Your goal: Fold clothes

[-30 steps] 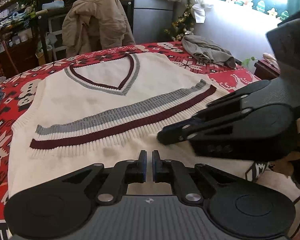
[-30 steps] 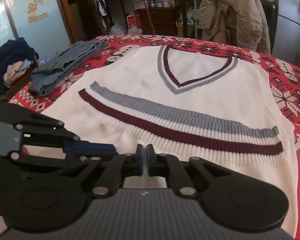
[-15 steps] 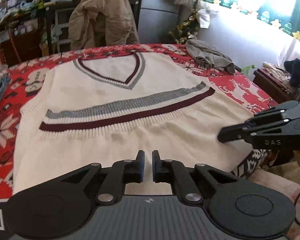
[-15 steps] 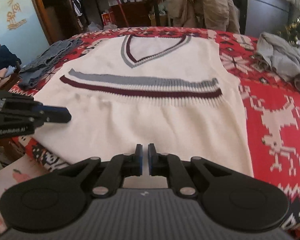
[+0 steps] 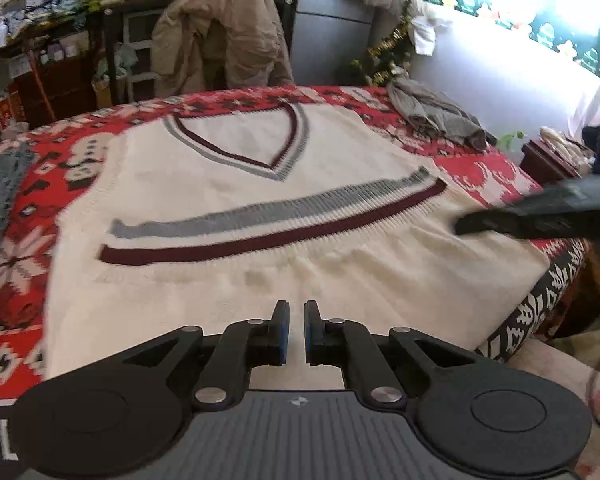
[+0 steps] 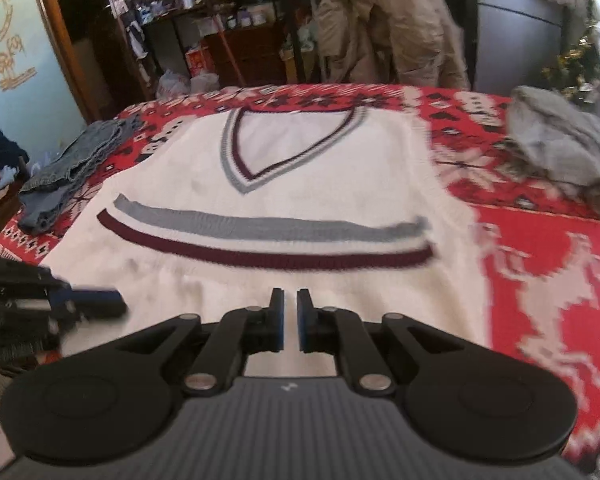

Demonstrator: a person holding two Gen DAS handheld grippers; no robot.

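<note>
- Hovering over the near hem: left gripper (image 5: 296,330), jaws nearly closed, a thin slit between the blue pads, nothing gripped.
- Right gripper (image 6: 290,326): same state, jaws narrow, nothing between them, above the hem at the bench edge.
- Each gripper shows in the other's view, blurred, at the vest's side near the hem; the left one's jaw state there is unreadable.
- Cream knit vest (image 5: 260,208) lies flat, front up, on the red patterned cloth (image 6: 540,264) covering the bench; hem nearest, V-neck farthest. Grey and maroon stripes cross the vest's middle.
- Folded denim (image 6: 68,164) sits left of the vest, apart from it.
- Grey crumpled garment (image 6: 560,148) lies at the far right of the cloth.
- Beyond the bench: tan jacket (image 5: 220,40) draped over a chair.
</note>
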